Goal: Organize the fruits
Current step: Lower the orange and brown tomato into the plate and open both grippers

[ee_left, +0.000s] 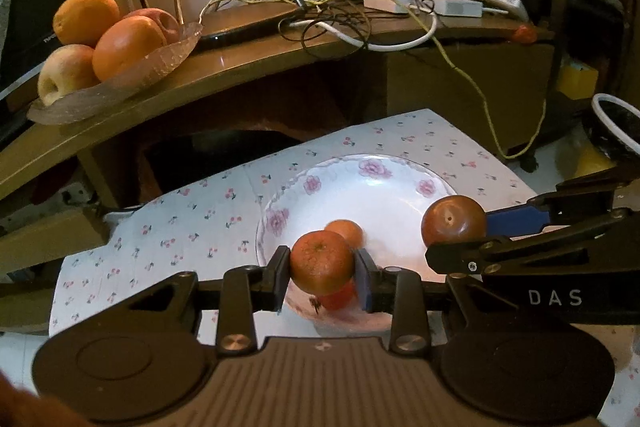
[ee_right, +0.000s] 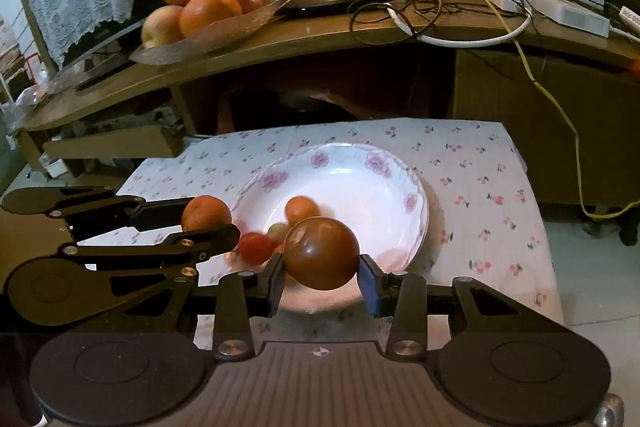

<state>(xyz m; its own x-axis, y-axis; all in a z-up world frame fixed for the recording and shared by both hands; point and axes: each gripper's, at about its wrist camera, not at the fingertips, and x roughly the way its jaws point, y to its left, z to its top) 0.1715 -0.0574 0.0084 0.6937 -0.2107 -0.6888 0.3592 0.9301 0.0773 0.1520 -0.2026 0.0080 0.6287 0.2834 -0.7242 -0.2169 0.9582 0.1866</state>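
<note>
My left gripper point(ee_left: 322, 277) is shut on a small orange tangerine point(ee_left: 322, 262), held just above the near rim of a white plate with pink flowers point(ee_left: 372, 167). My right gripper point(ee_right: 322, 269) is shut on a glossy dark brown-red round fruit point(ee_right: 322, 253) over the same plate point(ee_right: 348, 151). Each gripper shows in the other's view, with the tangerine point(ee_right: 206, 213) at the left and the dark fruit point(ee_left: 454, 219) at the right. On the plate lie another small orange point(ee_right: 302, 210) and a red fruit point(ee_right: 256, 247).
The plate sits on a cherry-print cloth point(ee_right: 480, 187) over a low surface. Behind it a wooden desk point(ee_left: 248, 67) carries a glass tray point(ee_left: 120, 87) of oranges and apples, a router and tangled cables point(ee_left: 340, 15). A yellow cable point(ee_left: 492, 123) hangs down at the right.
</note>
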